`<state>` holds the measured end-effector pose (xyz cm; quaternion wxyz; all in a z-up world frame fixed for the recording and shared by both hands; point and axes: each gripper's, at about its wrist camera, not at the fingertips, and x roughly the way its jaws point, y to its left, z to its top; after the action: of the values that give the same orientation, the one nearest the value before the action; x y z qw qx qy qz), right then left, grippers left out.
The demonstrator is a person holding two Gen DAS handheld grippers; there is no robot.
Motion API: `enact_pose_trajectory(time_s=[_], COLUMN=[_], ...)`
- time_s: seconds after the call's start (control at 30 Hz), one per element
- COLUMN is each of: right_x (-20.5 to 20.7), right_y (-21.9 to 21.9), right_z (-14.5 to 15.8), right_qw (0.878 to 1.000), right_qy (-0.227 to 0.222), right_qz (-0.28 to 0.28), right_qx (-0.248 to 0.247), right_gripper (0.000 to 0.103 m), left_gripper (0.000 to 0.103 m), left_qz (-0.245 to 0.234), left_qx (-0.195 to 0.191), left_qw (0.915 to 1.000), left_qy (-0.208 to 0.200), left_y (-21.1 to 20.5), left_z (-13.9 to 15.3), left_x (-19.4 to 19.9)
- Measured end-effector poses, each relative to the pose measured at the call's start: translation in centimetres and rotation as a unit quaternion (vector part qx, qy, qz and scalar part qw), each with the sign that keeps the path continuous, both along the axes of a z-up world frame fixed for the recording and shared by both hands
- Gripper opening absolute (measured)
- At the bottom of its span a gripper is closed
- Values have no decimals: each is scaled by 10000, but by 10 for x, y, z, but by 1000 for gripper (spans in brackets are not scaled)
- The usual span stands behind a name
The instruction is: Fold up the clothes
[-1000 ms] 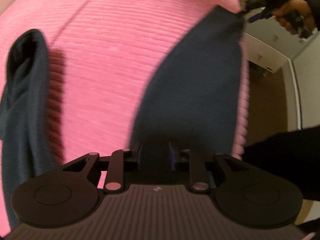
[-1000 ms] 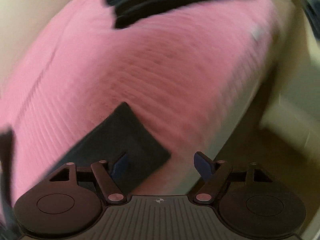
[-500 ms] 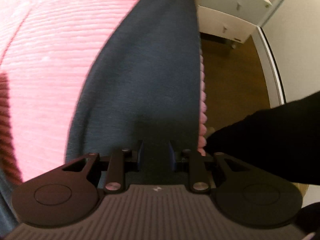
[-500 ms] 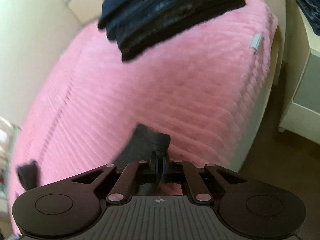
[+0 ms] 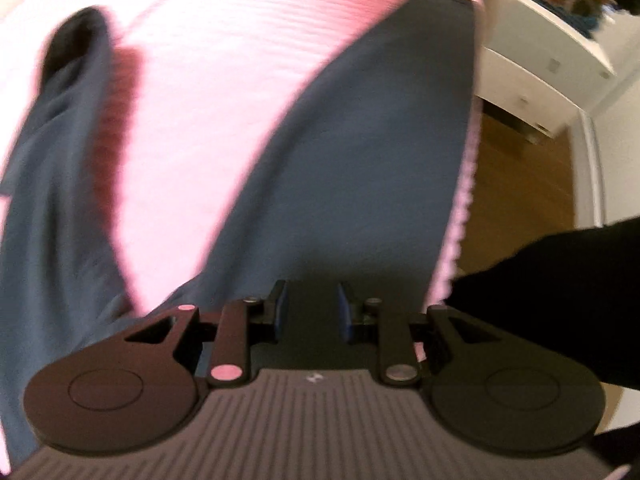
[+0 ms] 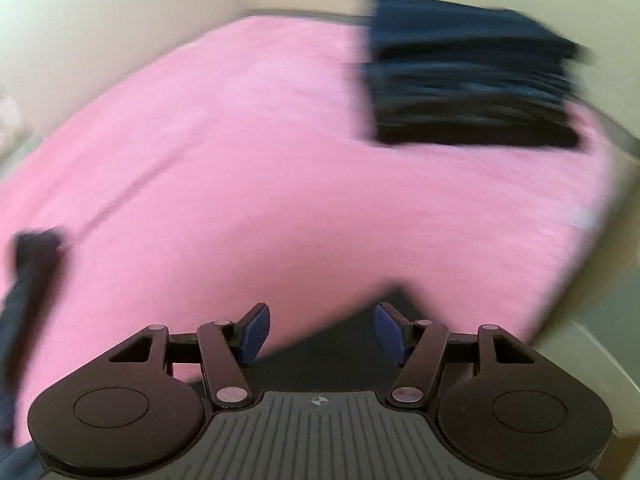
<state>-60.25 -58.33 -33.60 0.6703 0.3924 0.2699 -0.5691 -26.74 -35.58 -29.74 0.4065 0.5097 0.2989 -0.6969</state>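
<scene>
**Left tongs clamped on the garment, right tongs letting go**

A dark blue-grey garment (image 5: 360, 152) lies spread on a pink ribbed bedcover (image 5: 208, 92). In the left wrist view one long panel of it runs from the left gripper (image 5: 311, 307) up along the bed's right edge, while another part is bunched up on the left side, casting a shadow on the pink. The left gripper's blue pads stand close together with the cloth pinched between them, so it is clamped on the near end of the garment. A dark sleeve (image 5: 552, 292) reaches in from the right, over the wooden floor (image 5: 516, 184), with a white cabinet (image 5: 532, 76) beyond.

In the right wrist view the right gripper (image 6: 320, 330) has its pads well apart and its jaws are opening. A corner of the garment (image 6: 344, 344) lies below and between them on the bedcover (image 6: 280, 168), but the pads do not press on it. A stack of folded dark clothes (image 6: 468, 80) sits at the far right of the bed, well apart from both tongs. The picture is blurred.
</scene>
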Motion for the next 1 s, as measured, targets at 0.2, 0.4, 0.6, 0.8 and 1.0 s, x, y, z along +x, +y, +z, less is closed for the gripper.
enact_pose_trajectory(time_s=[0.2, 0.4, 0.6, 0.8, 1.0], right_x=[160, 338, 448, 397, 197], right_y=[-37, -74, -89, -117, -142], right_z=[10, 6, -46, -4, -2], right_qw=[9810, 8982, 7463, 8594, 9930], right_qy=[-282, 1228, 3321, 1800, -276], right_qz=[1914, 3993, 5457, 4460, 1039], right_qx=[-162, -1371, -1870, -1738, -493], right_gripper=[62, 62, 55, 5, 13], left_gripper=[25, 25, 25, 25, 25], left_qz=[881, 1526, 2177, 2339, 1927], left_qx=[-396, -516, -339, -262, -448], left_qw=[9952, 9868, 9750, 9716, 9802], left_qy=[-162, -175, -284, -236, -73], left_y=[21, 58, 96, 94, 58], left_z=[17, 27, 20, 20, 29], left_x=[54, 83, 96, 93, 77])
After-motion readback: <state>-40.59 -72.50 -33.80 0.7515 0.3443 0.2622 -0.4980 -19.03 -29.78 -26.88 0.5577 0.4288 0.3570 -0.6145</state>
